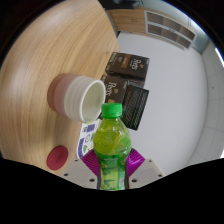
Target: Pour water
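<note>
Right at the claw (112, 172), a small bottle (111, 150) of yellow-green drink sits between the two fingers, whose purple pads (91, 160) press against its lower sides, so the claw is closed narrowly around it and holding it. The bottle stands roughly upright and carries a bright green cap (113, 111) that is still screwed on. Just beyond the cap and slightly to the left, a white cup (79, 95) with a pale pink tint lies tipped on its side on the worktop (40, 70), its open mouth turned toward the bottle. Near the left finger, a flat round pink lid (58, 157) lies on the wood, apart from the cup. Behind the bottle, a dark box (130, 100) with a small label lies flat, and a second dark box (126, 65) of similar look rests just beyond it; whether the two touch cannot be told. The worktop is light wood with a curved edge, and past that edge a pale grey floor (185, 100) spreads out toward wooden cabinets (165, 28) in the far background.
</note>
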The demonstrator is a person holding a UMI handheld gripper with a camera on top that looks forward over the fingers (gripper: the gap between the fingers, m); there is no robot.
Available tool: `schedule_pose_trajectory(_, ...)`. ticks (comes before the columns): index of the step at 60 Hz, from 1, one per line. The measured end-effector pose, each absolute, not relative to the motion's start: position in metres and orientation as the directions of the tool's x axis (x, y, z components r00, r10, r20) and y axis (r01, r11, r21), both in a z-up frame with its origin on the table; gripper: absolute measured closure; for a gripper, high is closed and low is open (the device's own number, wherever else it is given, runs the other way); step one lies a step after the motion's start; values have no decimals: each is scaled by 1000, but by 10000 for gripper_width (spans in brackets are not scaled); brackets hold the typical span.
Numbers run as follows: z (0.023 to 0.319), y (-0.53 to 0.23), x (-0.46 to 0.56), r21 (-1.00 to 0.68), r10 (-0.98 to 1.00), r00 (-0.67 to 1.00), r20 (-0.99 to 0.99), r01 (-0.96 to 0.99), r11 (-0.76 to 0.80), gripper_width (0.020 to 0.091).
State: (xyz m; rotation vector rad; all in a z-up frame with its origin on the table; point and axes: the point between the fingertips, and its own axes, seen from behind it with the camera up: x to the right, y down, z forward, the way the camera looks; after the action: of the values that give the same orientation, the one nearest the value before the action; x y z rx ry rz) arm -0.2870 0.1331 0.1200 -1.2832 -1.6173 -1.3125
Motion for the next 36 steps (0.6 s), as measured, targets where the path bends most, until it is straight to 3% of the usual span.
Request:
schedule_pose_trajectory(10,134,112,-286,-213,356,234,905,972,-98,782)
schedule_pose_trajectory(21,145,108,-269,-722,338,755,562,647,-246,778)
schedule_pose_trajectory(29,126,117,-254,-880,327,914,240,347,-324,778)
schedule_pose_trajectory(36,113,127,-241,-921,299,944,137,233,-313,777)
